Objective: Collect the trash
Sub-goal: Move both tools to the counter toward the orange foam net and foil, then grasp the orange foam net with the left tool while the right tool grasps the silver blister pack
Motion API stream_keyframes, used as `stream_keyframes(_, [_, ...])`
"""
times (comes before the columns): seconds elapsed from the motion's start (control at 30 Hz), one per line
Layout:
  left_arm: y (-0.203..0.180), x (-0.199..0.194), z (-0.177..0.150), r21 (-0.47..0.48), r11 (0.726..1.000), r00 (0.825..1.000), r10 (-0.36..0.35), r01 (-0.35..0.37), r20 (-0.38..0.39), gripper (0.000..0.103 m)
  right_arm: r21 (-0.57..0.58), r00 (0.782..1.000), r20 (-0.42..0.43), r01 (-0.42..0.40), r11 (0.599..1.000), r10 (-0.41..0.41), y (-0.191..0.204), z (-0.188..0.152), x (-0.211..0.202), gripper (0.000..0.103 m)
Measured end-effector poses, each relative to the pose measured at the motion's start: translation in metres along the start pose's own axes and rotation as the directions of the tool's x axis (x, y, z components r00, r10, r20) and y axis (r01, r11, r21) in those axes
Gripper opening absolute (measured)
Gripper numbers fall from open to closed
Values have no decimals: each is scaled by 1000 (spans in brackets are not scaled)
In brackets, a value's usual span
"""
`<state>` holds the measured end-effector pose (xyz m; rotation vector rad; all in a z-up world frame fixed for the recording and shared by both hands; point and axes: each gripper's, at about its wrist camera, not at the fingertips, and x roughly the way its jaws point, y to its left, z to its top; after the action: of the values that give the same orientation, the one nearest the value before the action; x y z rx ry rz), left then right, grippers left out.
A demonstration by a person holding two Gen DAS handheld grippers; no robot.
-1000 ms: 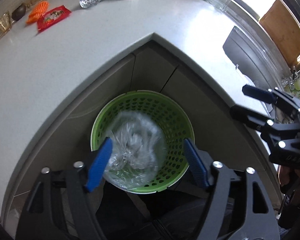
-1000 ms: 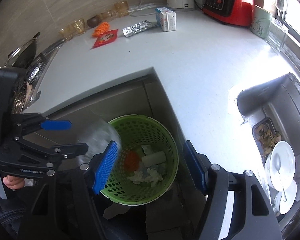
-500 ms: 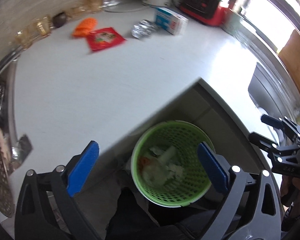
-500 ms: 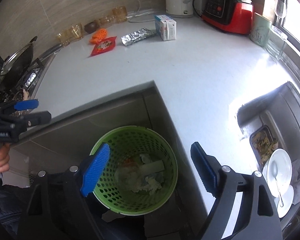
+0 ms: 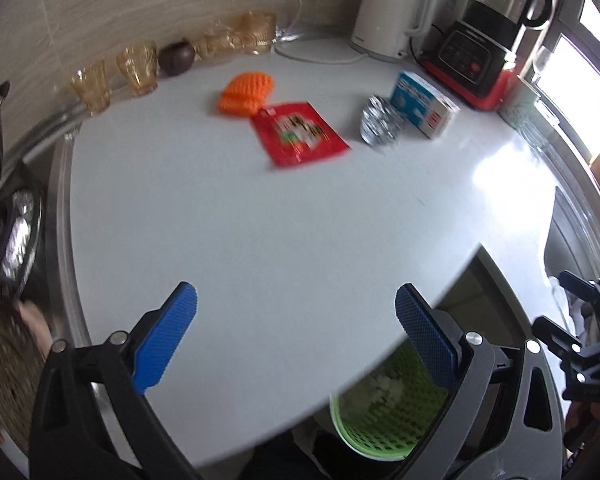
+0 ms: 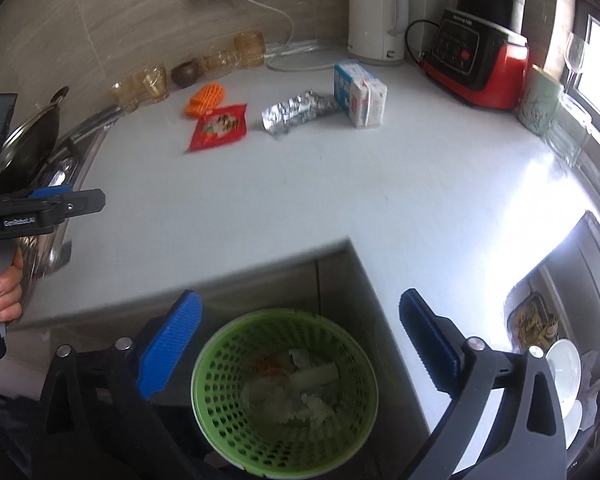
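A green perforated basket [image 6: 220, 364] stands on the floor in the counter's inner corner, with white scraps, clear plastic and an orange bit inside. My right gripper [image 6: 300, 300] hovers just above it, jaws opening, nothing between them. My left gripper [image 5: 296, 300] is open and empty over the white counter [image 5: 260, 220], with the basket [image 5: 380, 428] low at its right. Far back on the counter lie a red snack packet [image 5: 298, 132], an orange foam net [image 5: 246, 92], crumpled foil [image 5: 380, 124] and a blue-white carton [image 5: 424, 108].
A white kettle [image 6: 374, 16] and red-black blender [image 6: 476, 60] stand by the back wall, beside amber glasses [image 6: 152, 80]. A stove with a pan [image 6: 28, 144] lies to the left, a sink with dishes [image 6: 560, 364] to the right. A hand [image 6: 4, 292] holds the left gripper.
The clear plastic that my left gripper held has dropped into the basket. That gripper opened wide and swung up and left over the counter. The right jaws have widened.
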<state>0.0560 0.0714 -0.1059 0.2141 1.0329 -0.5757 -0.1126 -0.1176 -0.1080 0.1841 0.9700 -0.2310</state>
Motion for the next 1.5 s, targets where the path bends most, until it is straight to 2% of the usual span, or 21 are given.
stream_keyframes(0.3, [41,37,77,4,1000,998,-21,21,56,95,105,1000,23,6,994,-8,17,62,29,101])
stream_keyframes(0.5, [60,77,133,5,999,997,-51,51,62,95,132,999,15,50,990,-52,27,101,58,101])
stream_keyframes(0.7, [70,118,174,7,998,997,-58,58,51,95,148,997,-3,80,986,-80,37,139,100,101])
stream_keyframes(0.87, [83,160,197,-12,999,999,-34,34,4,95,226,999,-35,44,973,-37,33,162,138,101])
stream_keyframes(1.13, [80,201,218,21,999,999,-24,25,-30,95,251,995,-74,78,965,-61,28,176,172,101])
stream_keyframes(1.17, [78,203,219,28,999,999,-27,28,-32,92,259,995,-79,84,962,-66,26,176,175,101])
stream_keyframes(1.23, [74,207,220,42,999,999,-31,33,-38,80,274,994,-85,95,957,-74,23,177,180,101])
stream_keyframes(1.3, [73,210,221,51,998,998,-40,43,-45,62,292,993,-93,101,951,-77,20,178,185,101])
stream_keyframes(1.5, [79,207,221,53,997,998,-59,59,-17,37,331,991,-95,123,936,-96,13,181,192,101])
